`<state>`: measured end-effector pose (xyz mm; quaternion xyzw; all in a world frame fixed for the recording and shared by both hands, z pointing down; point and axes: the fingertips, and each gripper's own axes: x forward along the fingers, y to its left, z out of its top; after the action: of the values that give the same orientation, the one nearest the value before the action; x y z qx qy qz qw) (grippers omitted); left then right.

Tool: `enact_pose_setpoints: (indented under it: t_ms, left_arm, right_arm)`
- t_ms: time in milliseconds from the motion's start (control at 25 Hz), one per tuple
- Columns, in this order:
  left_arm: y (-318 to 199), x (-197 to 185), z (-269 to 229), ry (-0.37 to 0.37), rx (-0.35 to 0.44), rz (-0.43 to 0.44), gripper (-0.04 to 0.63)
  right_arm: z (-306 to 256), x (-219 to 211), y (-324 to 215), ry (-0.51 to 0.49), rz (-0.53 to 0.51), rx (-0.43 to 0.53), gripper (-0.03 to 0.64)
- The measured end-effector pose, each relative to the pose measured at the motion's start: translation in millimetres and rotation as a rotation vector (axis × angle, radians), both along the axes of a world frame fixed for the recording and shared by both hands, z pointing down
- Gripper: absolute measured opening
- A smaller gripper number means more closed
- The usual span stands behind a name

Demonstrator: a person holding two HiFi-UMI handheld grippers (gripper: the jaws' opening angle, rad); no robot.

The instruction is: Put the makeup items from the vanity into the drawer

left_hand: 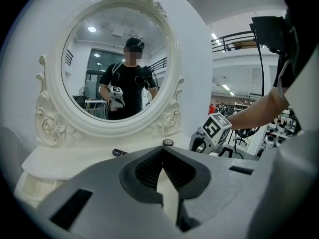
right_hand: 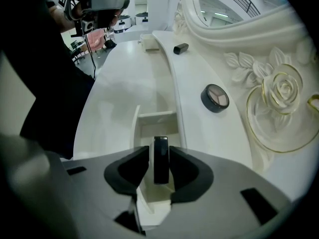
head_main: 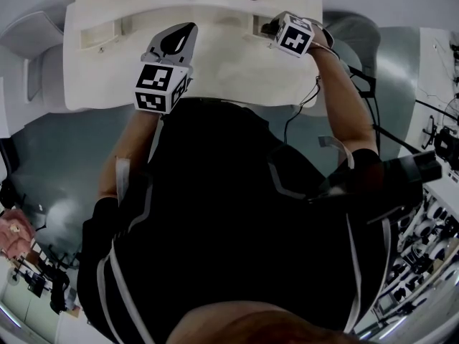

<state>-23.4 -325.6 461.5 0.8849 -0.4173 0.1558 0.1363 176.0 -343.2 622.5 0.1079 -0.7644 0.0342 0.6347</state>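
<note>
1. The right gripper (right_hand: 160, 153) points almost straight down over the little open drawer (right_hand: 157, 117) on the right side of the vanity. A thin black case (right_hand: 161, 167) stands on its edge between the fingers.
2. One finger sits on each side of the case. I think I see a thin gap on one side, so they look loose, not squeezing. The case is right above the drawer hole and is not lying in it yet.
3. To do this well, I would hold that hand steady and let the fingers go wide, so the case slips straight down. If the hand tips, the case could hit the drawer wall and land on the worktop (right_hand: 119, 98).
4. After that, I would lift straight up, so the fingers do not bump the sides of the drawer.
5. The left gripper (left_hand: 162, 151) has its fingers together with nothing in them. It hovers over the left part of the worktop and faces the mirror (left_hand: 119, 63). It is well apart from the drawer, which is good.
6. Two more things wait on the shelf (right_hand: 192, 78) under the mirror. A round case (right_hand: 215, 97) is near the drawer, and a black tube (right_hand: 181, 48) is further off. I think the round case is the easy one to pick next.
</note>
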Motion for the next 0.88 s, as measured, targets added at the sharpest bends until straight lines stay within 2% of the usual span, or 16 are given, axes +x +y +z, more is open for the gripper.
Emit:
enact_pose_setpoints:
  t_ms: [320, 560, 880]
  left_arm:
    - [-0.3, 2.5, -0.6, 0.005, 0.001, 0.005, 0.005]
    - [-2.9, 11.0, -8.7, 0.012, 0.020, 0.033, 0.005]
    - [-18.1, 25.3, -28.4, 0.030, 0.068, 0.083, 0.005]
  right_arm:
    - [-5.7, 5.1, -1.2, -0.012, 0.011, 0.018, 0.147]
    - [-29.3, 12.6, -2.4, -0.070, 0.081, 0.076, 0.166]
    - [-118.2, 13.3, -13.2, -0.310, 0.305, 0.249, 0.149]
